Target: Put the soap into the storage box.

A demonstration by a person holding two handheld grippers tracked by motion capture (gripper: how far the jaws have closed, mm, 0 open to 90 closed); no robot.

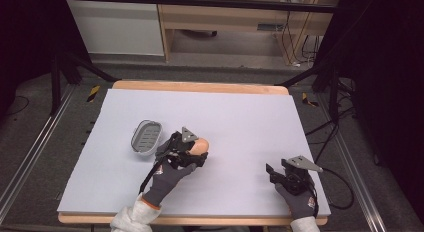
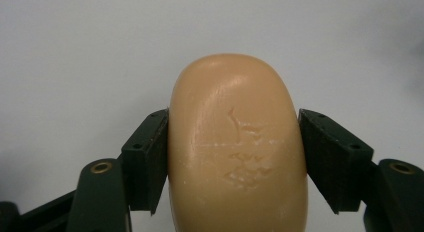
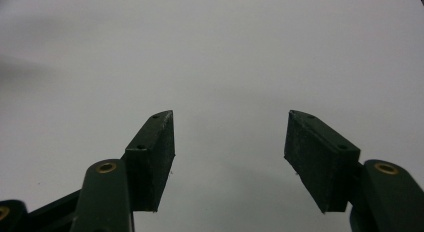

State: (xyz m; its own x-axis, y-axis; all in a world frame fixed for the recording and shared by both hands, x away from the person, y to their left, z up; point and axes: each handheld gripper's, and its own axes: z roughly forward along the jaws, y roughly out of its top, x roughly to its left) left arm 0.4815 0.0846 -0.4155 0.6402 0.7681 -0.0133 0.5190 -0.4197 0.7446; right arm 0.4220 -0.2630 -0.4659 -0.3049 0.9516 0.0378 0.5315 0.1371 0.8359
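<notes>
A tan bar of soap (image 2: 235, 142) sits clamped between the two black pads (image 2: 150, 157) of my left gripper (image 1: 200, 154), held a little above the white table top; from the high view the soap (image 1: 201, 146) pokes out past the gripper's grey plate. A grey slotted soap dish (image 1: 146, 137) lies on the table just left of that gripper. My right gripper (image 1: 274, 173) rests near the front right of the table, and in the right gripper view my right gripper (image 3: 230, 142) stands open over bare white surface.
The white table top (image 1: 240, 117) has a wooden rim along the back and front edges. Dark frame legs, cables and a wooden cabinet stand on the floor beyond the table.
</notes>
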